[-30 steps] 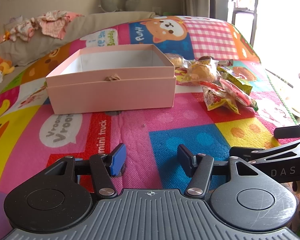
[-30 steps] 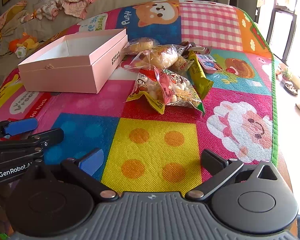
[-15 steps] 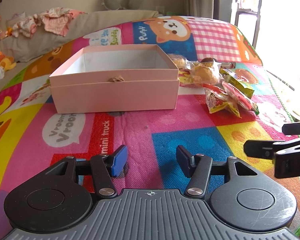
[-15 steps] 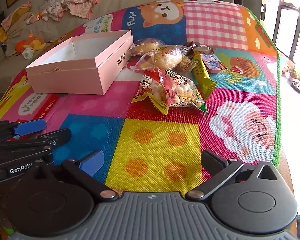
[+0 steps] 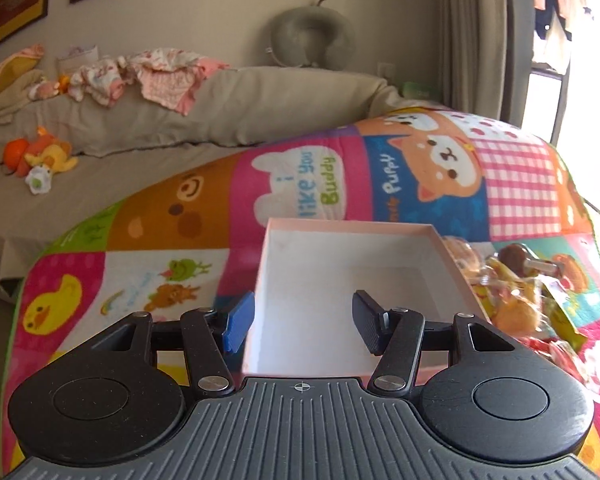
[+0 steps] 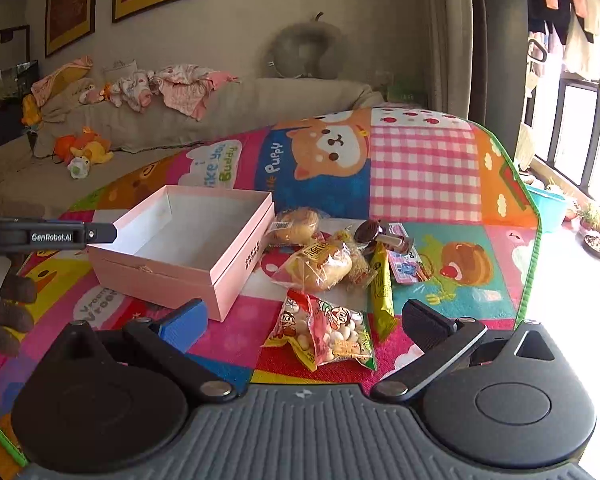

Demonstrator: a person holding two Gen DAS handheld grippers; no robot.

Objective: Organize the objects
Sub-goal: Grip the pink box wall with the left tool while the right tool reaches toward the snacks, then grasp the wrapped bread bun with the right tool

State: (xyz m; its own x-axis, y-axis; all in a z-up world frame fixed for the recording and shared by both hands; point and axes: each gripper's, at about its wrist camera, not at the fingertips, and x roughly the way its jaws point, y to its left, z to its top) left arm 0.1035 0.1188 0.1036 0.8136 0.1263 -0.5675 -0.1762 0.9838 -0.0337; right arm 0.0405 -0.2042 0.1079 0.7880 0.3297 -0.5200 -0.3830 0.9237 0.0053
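Note:
An open pink box (image 5: pixel 452 264) with a white inside stands on the colourful play mat; it also shows in the right wrist view (image 6: pixel 236 276). My left gripper (image 5: pixel 303 327) is open and empty, raised over the box's near left rim. Its body shows at the left of the right wrist view (image 6: pixel 52 236). My right gripper (image 6: pixel 306 325) is open and empty, above a candy bag (image 6: pixel 324 332). Behind lie a bread packet (image 6: pixel 320 266), a yellow stick pack (image 6: pixel 380 292), a chocolate lollipop (image 6: pixel 368 232) and more snacks. Snacks (image 5: pixel 512 300) show right of the box.
The mat (image 6: pixel 424 160) covers a table whose green right edge (image 6: pixel 534 240) drops off beside a bright window. A beige sofa (image 6: pixel 220 112) with clothes and plush toys (image 6: pixel 84 152) stands behind. A blue tub (image 6: pixel 548 204) sits beyond the right edge.
Both grippers have risen and moved forward. The left one went from low in front of the box to over its near rim. The right one closed in on the snack pile.

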